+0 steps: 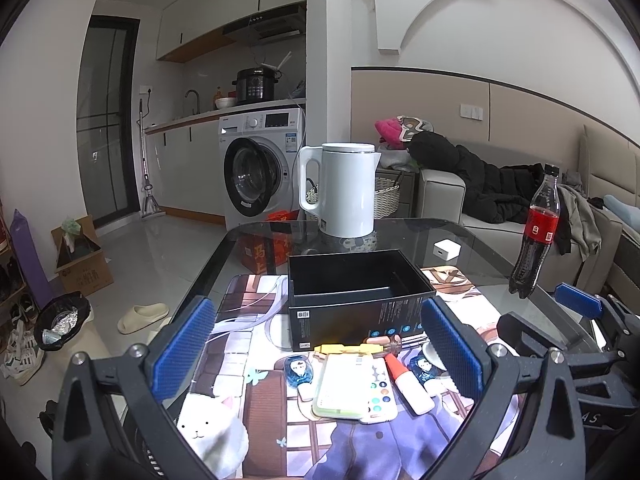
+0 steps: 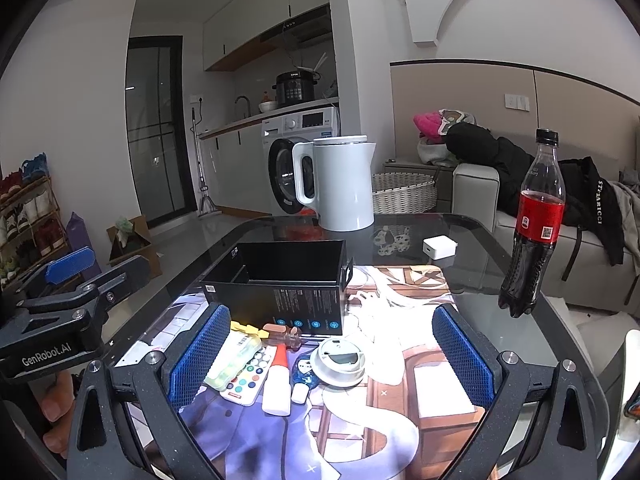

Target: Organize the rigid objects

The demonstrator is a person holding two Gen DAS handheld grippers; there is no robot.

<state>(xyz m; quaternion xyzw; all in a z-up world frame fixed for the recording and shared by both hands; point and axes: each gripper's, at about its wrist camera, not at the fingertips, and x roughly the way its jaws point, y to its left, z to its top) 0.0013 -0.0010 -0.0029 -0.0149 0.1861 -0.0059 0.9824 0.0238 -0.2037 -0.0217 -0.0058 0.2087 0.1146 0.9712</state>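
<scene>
Glass worktop, cluttered; open black cardboard box empty behind small items; left tongs and right tongs spread, holding nothing; risk: crowded red-capped white glue bottle nudged, neighbours scattered.

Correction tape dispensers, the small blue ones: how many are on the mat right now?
2. One correction tape dispenser lies left of the green case; the other lies right of the glue bottle, beside the white round device. More could be hidden under the pile.

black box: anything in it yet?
Looks empty: the black box is open-topped, and only dark inner walls show; its floor is partly hidden.
</scene>
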